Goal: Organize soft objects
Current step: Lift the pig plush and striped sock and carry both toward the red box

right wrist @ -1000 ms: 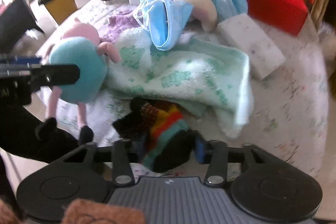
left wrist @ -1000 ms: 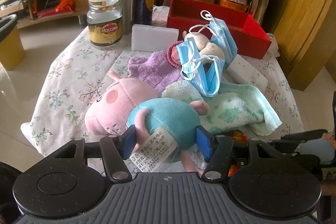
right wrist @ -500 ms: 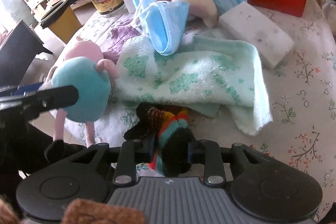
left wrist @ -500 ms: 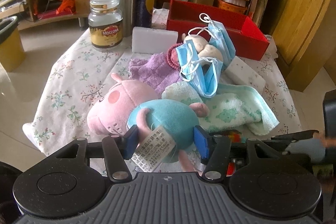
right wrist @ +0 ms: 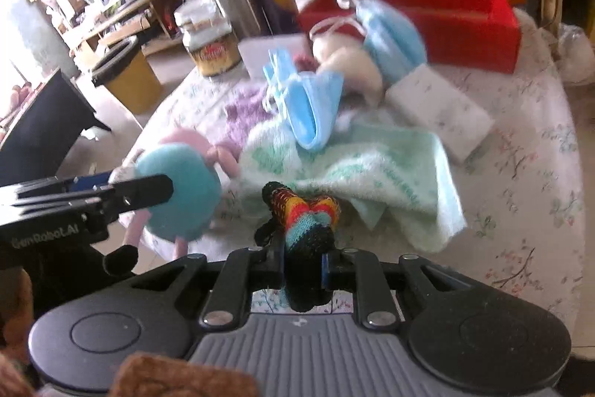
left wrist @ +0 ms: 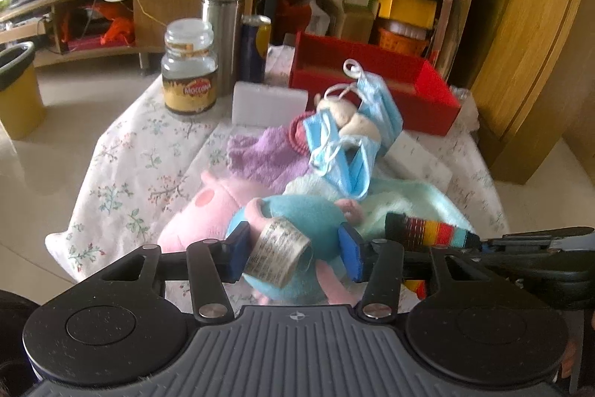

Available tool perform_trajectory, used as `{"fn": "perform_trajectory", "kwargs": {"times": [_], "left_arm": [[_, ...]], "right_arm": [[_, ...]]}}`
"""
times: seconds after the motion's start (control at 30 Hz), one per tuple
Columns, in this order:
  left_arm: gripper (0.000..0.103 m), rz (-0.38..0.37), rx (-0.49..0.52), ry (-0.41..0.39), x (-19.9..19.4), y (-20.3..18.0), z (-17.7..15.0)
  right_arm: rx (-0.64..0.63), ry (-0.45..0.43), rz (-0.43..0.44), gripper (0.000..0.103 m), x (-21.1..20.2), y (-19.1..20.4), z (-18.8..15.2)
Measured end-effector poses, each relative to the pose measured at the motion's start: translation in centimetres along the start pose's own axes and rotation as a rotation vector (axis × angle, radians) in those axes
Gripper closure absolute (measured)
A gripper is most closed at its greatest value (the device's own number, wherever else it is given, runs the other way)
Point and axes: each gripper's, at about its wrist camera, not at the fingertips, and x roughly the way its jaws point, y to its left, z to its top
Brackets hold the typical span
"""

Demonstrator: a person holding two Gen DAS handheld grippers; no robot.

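Observation:
A pig plush [left wrist: 301, 214] with a pink head and a blue body sits between the pads of my left gripper [left wrist: 293, 253]. Its jaws are closing and the pads press its body; in the right wrist view the pig plush [right wrist: 178, 188] hangs with legs dangling from the left gripper's fingers [right wrist: 141, 190]. My right gripper [right wrist: 303, 263] is shut on a striped knitted piece [right wrist: 305, 214], held above the tablecloth. A green towel [right wrist: 372, 166], blue face masks [left wrist: 346, 155], a purple cloth [left wrist: 264, 155] and a beige plush [left wrist: 357, 121] lie piled behind.
An open red box [left wrist: 427, 95] stands at the back right. White foam blocks [left wrist: 267, 103] [right wrist: 438, 106] lie near the pile. A coffee jar [left wrist: 189, 77], a steel flask [left wrist: 223, 25] and a can [left wrist: 254, 47] stand at the back left. A yellow bin [left wrist: 15, 88] is on the floor.
The right gripper has shut tight on the striped knitted piece and raised it off the table. The left gripper's pads have drawn closer on the pig plush and lifted it slightly.

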Motion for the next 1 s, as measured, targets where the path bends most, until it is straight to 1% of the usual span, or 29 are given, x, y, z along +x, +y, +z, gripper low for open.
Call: {"fn": "perform_trajectory", "kwargs": {"times": [0.13,0.2,0.23,0.27,0.33,0.4,0.43,0.47,0.53,0.57,0.6,0.63,0.67,0.7,0.73,0.77,0.8,0.83,0.87,0.9,0.97,1.0], "left_arm": [[0.057,-0.008,-0.018,-0.014,-0.8,0.1,0.8],[0.062,0.001,-0.012,-0.016,-0.8,-0.2,1.2],[0.072,0.007,-0.009,-0.019,-0.9,-0.4,1.3],[0.087,0.014,-0.003,-0.024,-1.0,-0.5,1.5],[0.087,0.009,0.015,-0.035,-1.1,-0.9,2.3],[0.09,0.039,0.06,-0.053,-0.2,-1.6,3.0],[0.091,0.055,0.074,-0.038,0.9,-1.8,3.2],[0.092,0.066,0.076,0.005,2.5,-1.8,3.2],[0.091,0.073,0.038,0.071,4.0,-0.9,2.2],[0.089,0.068,0.003,0.098,3.9,-0.2,1.6],[0.078,0.039,-0.051,0.124,3.0,0.7,1.1],[0.061,-0.029,-0.098,0.13,1.4,1.5,0.6],[0.028,-0.071,-0.127,0.147,0.2,1.9,0.0],[0.018,-0.073,-0.142,0.157,-0.7,1.9,-0.5],[0.017,-0.076,-0.135,0.125,-1.3,1.6,-1.2],[0.015,-0.031,-0.138,0.115,-0.7,1.0,-1.8],[0.017,0.017,-0.133,0.175,1.3,0.2,-2.2],[0.017,0.037,-0.092,0.252,3.6,-0.7,-2.7],[0.017,0.086,-0.03,0.259,4.5,-1.7,-3.1],[0.013,0.107,0.016,0.229,4.7,-2.7,-3.4],[0.012,0.115,0.042,0.23,5.5,-2.8,-2.9],[0.011,0.115,0.053,0.219,5.8,-2.6,-2.4]], "right_arm": [[0.025,-0.083,0.045,0.103,-2.2,0.0,1.6],[0.052,-0.102,0.061,0.103,-2.9,-0.3,2.0],[0.06,-0.115,0.07,0.103,-3.4,-0.4,2.3],[0.063,-0.132,0.073,0.103,-3.7,-0.5,2.6],[0.071,-0.159,0.075,0.103,-4.2,-0.6,3.2],[0.08,-0.175,0.074,0.103,-4.3,-0.8,3.8],[0.081,-0.182,0.066,0.103,-4.2,-0.9,4.0],[0.084,-0.182,0.058,0.103,-4.0,-1.0,4.0],[0.101,-0.163,0.051,0.103,-3.1,-1.5,4.0],[0.108,-0.153,0.052,0.103,-2.8,-1.8,3.8],[0.111,-0.148,0.055,0.103,-2.6,-2.1,3.6],[0.117,-0.148,0.055,0.103,-2.4,-2.4,3.5],[0.13,-0.143,0.056,0.103,-2.2,-2.7,3.4],[0.138,-0.132,0.068,0.103,-2.0,-2.7,3.6],[0.127,-0.134,0.083,0.103,-1.9,-2.6,3.7],[0.107,-0.145,0.093,0.103,-1.9,-2.2,3.7],[0.097,-0.155,0.099,0.103,-1.8,-2.0,3.9],[0.104,-0.15,0.108,0.103,-1.6,-1.9,4.0],[0.116,-0.144,0.127,0.103,-1.5,-1.7,4.1],[0.114,-0.148,0.151,0.103,-1.4,-1.4,4.3],[0.081,-0.165,0.18,0.103,-1.3,-1.0,4.6],[0.081,-0.156,0.178,0.103,-1.1,-1.1,4.7]]}}
